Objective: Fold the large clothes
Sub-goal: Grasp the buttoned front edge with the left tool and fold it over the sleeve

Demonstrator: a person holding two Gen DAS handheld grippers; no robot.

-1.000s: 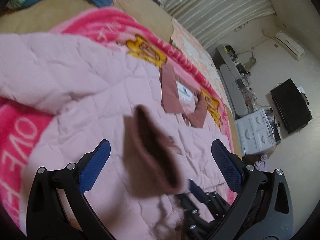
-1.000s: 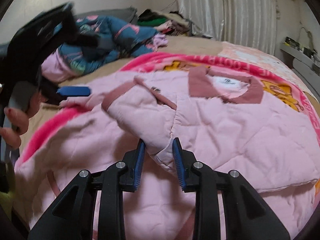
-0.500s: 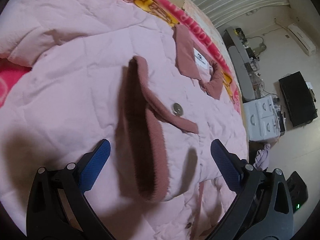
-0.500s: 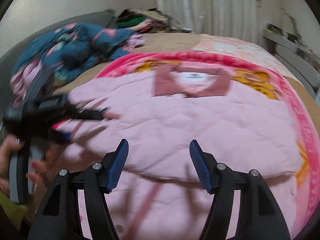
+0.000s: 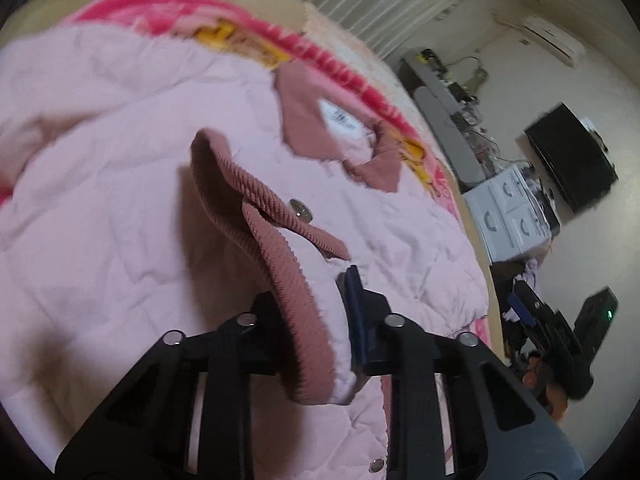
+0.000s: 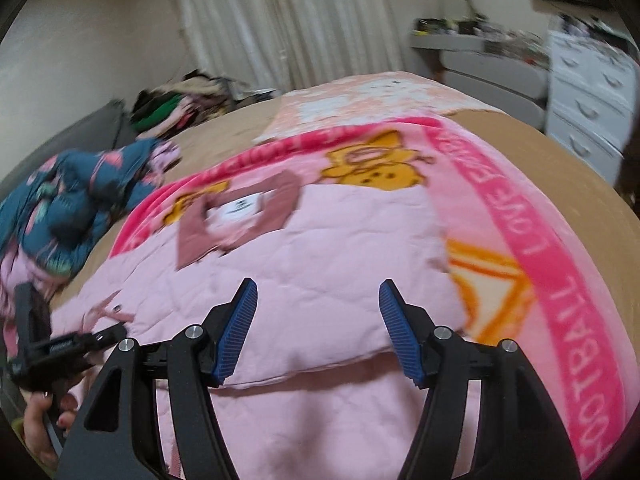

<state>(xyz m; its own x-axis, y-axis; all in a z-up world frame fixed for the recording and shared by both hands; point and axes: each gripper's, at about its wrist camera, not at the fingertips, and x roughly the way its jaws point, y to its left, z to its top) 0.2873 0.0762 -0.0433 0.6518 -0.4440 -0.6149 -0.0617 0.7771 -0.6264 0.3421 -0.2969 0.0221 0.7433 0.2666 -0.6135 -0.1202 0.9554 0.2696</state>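
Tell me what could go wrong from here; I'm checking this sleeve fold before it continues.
The left gripper pinches only the ribbed cuff of the pink jacket, so the thick edge may slip out mid-fold. The right gripper is open above the jacket, holding nothing, so pulling the sleeve could drag the body and wrinkle it on the pink blanket.

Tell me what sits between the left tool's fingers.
The jacket's corduroy cuff, pinched in the left tool, in the left wrist view.
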